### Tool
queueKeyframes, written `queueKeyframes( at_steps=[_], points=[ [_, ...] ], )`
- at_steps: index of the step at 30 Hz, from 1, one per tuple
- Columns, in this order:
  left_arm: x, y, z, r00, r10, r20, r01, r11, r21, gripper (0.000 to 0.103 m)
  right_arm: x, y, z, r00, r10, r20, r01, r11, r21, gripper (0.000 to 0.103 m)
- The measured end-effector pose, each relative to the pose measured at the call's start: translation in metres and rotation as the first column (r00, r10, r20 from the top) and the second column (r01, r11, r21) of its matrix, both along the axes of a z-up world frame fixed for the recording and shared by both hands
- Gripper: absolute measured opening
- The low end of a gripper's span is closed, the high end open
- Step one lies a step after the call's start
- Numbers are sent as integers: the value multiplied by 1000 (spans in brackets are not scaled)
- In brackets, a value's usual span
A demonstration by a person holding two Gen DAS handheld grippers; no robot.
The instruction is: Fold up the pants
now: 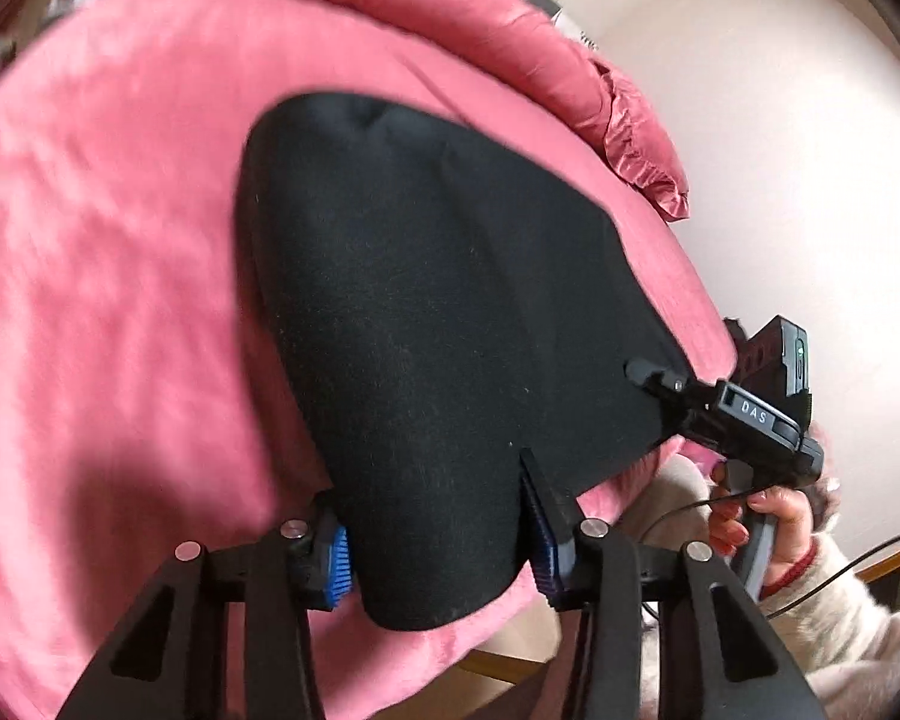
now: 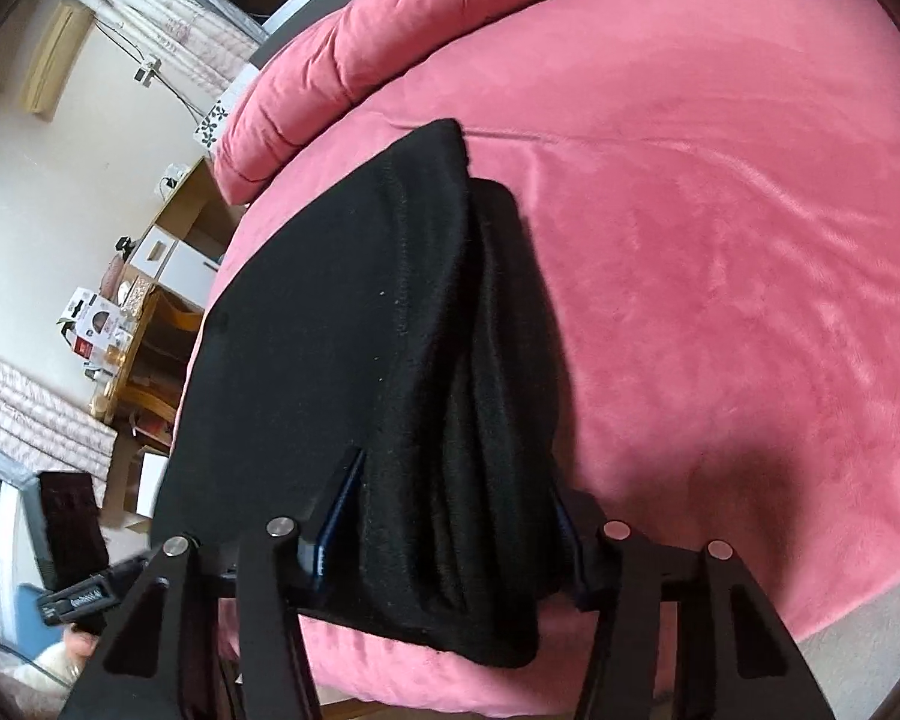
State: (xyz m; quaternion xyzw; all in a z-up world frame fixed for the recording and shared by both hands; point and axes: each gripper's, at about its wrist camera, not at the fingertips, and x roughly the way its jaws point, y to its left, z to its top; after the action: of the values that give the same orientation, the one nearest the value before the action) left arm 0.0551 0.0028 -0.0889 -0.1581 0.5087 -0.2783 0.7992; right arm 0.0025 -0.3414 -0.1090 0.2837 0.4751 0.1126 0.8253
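Left wrist view: black pants (image 1: 426, 324) folded on pink bed (image 1: 102, 252). Left gripper (image 1: 438, 540) clamped on near pants edge. Right gripper (image 1: 648, 375) touches pants' right edge, its grip unclear here.

Right wrist view: right gripper (image 2: 456, 516) clamped on bunched pants edge.

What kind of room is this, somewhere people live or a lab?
Most likely a bedroom in a home. The black pants lie on a bed with a pink cover and a rolled pink duvet; beside it stands a cluttered wooden shelf.
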Motion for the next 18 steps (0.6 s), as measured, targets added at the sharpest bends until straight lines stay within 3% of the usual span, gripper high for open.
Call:
queueKeyframes(
  at_steps=[3,4,6,10,15,18],
  points=[
    [-1,14,-4,1000,19,-17,-18,1000,20,46,-3,8,-9,1000,2,-30,0,997,73,56],
    [-2,17,-10,999,10,-39,-9,1000,28,46,-4,11,-10,999,5,-34,-2,997,76,61],
    [-3,19,-18,997,-8,-73,9,1000,11,48,-3,13,-8,999,6,-32,-4,998,58,67],
    [4,32,-22,994,16,-112,-20,999,-34,62,4,-5,0,998,-63,13,62,995,80,67],
    [6,34,-11,997,-16,-79,15,1000,-25,64,20,-12,4,999,-43,17,42,998,54,67],
    [4,44,-12,995,-21,-101,16,999,-42,65,32,-9,1,1000,-4,7,4,999,41,69]
  ],
)
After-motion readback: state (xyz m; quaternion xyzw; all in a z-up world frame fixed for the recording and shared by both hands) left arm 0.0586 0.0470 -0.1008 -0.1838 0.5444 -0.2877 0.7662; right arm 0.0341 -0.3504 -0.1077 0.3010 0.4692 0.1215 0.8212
